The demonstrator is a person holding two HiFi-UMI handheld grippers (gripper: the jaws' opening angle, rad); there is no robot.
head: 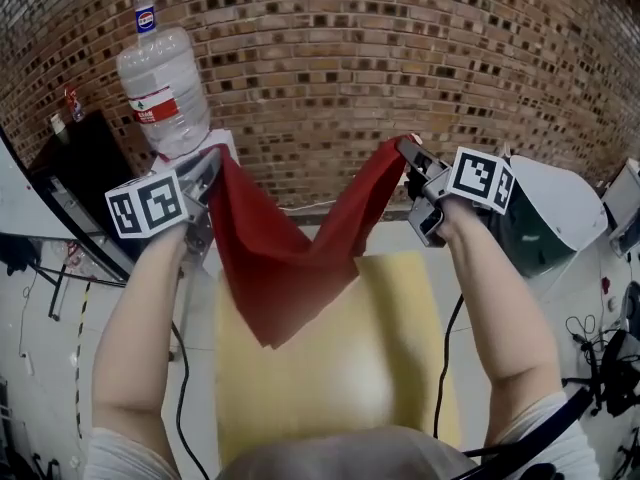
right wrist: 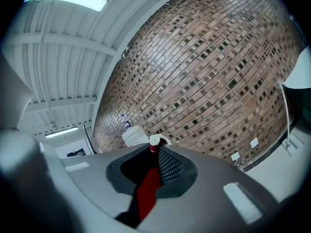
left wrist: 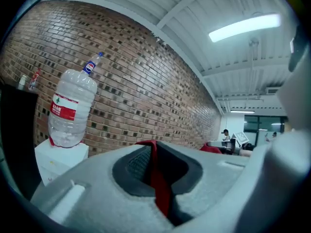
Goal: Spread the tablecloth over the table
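Tablecloth of red fabric point(head: 285, 258), lifted by two corners.
Left gripper point(head: 212, 163) clamps its ten-o'clock corner, right gripper point(head: 405, 150) its two-o'clock corner, above yellow table point(head: 400, 368).

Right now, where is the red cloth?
In the head view the red tablecloth hangs at centre, held up at its ends by the left gripper and the right gripper, sagging above the yellow table.

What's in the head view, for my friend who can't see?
The left gripper and right gripper each pinch a red fabric tablecloth, which sags between them above a pale yellow tabletop. Behind are a brown brick wall and a clear plastic water bottle.
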